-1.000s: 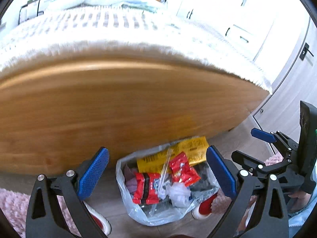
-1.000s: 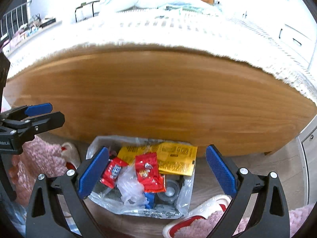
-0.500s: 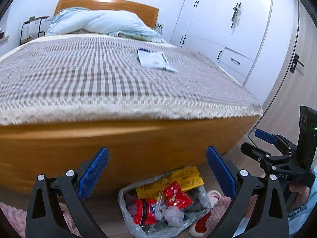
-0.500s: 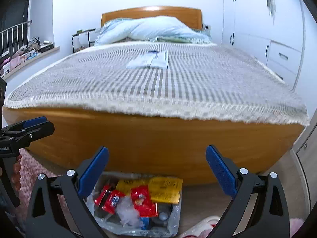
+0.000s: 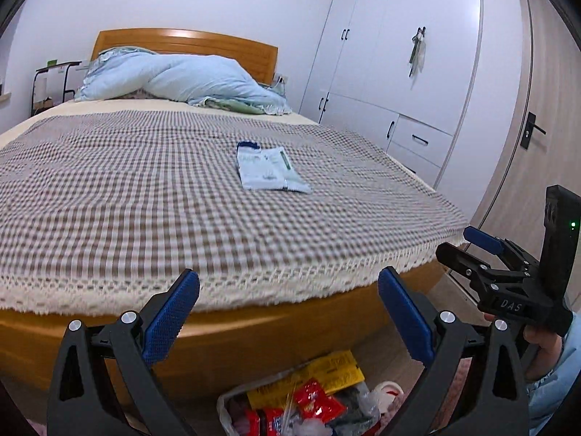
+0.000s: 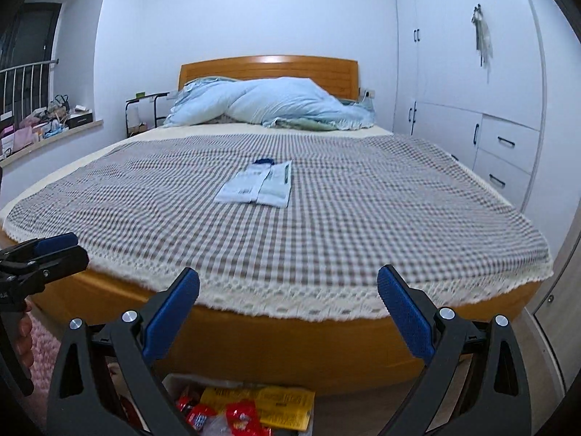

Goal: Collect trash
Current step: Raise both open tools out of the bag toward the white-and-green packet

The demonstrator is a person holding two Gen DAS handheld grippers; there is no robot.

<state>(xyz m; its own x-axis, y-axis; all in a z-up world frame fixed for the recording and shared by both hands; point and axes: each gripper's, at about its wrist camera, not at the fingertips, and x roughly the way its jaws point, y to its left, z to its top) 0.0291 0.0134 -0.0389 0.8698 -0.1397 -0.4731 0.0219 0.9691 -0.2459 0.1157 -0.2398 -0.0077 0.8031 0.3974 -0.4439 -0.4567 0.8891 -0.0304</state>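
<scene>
Bedroom, checked bedspread (image 6: 326,218): pale flat wrapper (image 6: 256,187) lying mid-bed, toward twelve o'clock. Likely light, limp, slippery; best pinched at a raised edge. Left gripper (image 5: 288,312) and right gripper (image 6: 288,312) both spread wide, empty. Trash bag (image 5: 290,399) below on floor.

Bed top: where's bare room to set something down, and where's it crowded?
On the checked blanket, bare stretches lie on both sides of the white packets and from them to the fringed foot edge. The head end is taken by the blue duvet. The floor at the foot is crowded by the trash bag.
</scene>
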